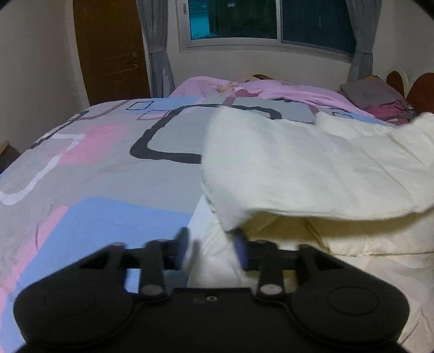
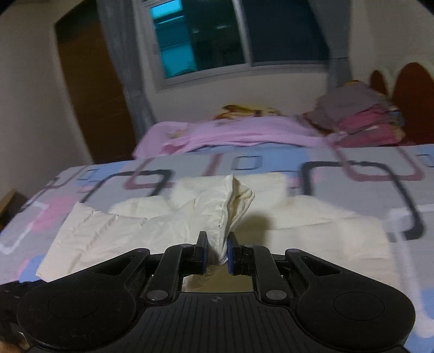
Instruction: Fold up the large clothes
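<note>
Bedroom walls, a dark window [image 1: 271,24] with grey curtains [image 1: 157,54] and a brown door [image 1: 108,49] stand behind a bed [image 1: 81,168] covered in a sheet printed with grey, pink and blue rectangles. Seen from the right wrist, the right hand-held gripper [image 2: 217,254] has its two blue-padded fingers drawn close together, pinching a bunched fold of the cream garment [image 2: 152,225]; the cloth rises from between the pads in a gathered peak just ahead of the fingertips and spreads to the left and right across the bed beyond. Seen from the left wrist, the left hand-held gripper [image 1: 213,248] is blurred; its fingers stand a narrow gap apart with the lower edge of the cream garment [image 1: 298,163] hanging into that gap near the right finger, and whether the pads press on the cloth cannot be told from the blur. From there the garment stretches up and to the right as a lifted panel, with more cream cloth lying flat on the bed beneath it and to the right. Farther back on the bed lies a pink blanket [image 1: 271,89], and beside it, toward the dark red headboard [image 2: 412,89], sits a stack of folded clothes [image 2: 358,114] in grey and red.
</note>
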